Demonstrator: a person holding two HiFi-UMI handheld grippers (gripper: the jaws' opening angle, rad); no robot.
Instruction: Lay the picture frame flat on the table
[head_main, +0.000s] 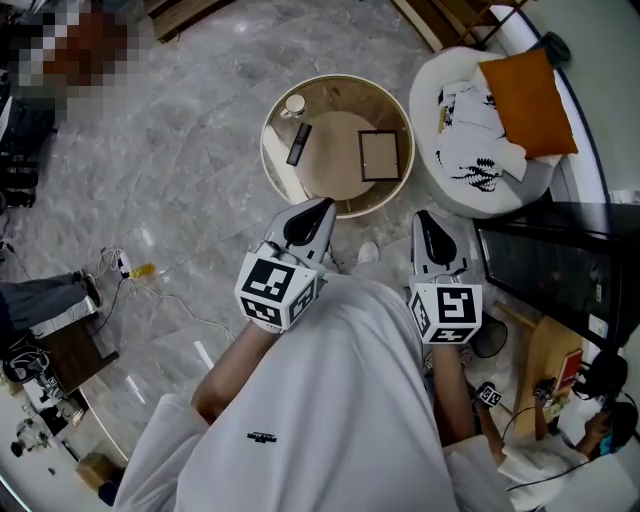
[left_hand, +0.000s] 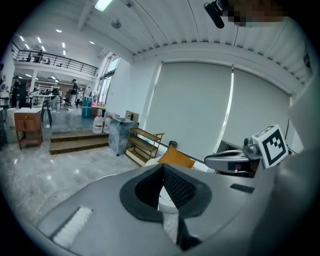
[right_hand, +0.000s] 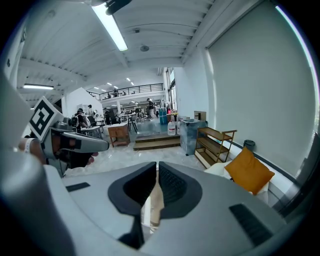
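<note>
I am holding the left gripper (head_main: 320, 206) and the right gripper (head_main: 425, 216) close in front of my white shirt, and both are pointing ahead at the round table (head_main: 272, 125). Both pairs of jaws are squeezed together with nothing between them, so I am carrying nothing. Further out, the picture frame (head_main: 379, 155) is sitting on the right side of the table top, close to the right rim and well apart from both grippers. A dark remote (head_main: 298, 144) and a cup (head_main: 294, 104) are lying over on the left side. To me the frame is looking like it is already lying flat, face up, with its longer sides running away from me and its short sides going left to right. So I am thinking the laying-down step is done, or nearly. If anything is left, I will be opening one pair of jaws and reaching far forward. Past the table, an orange cushion (head_main: 527, 100) is resting on a white chair (head_main: 438, 85).
</note>
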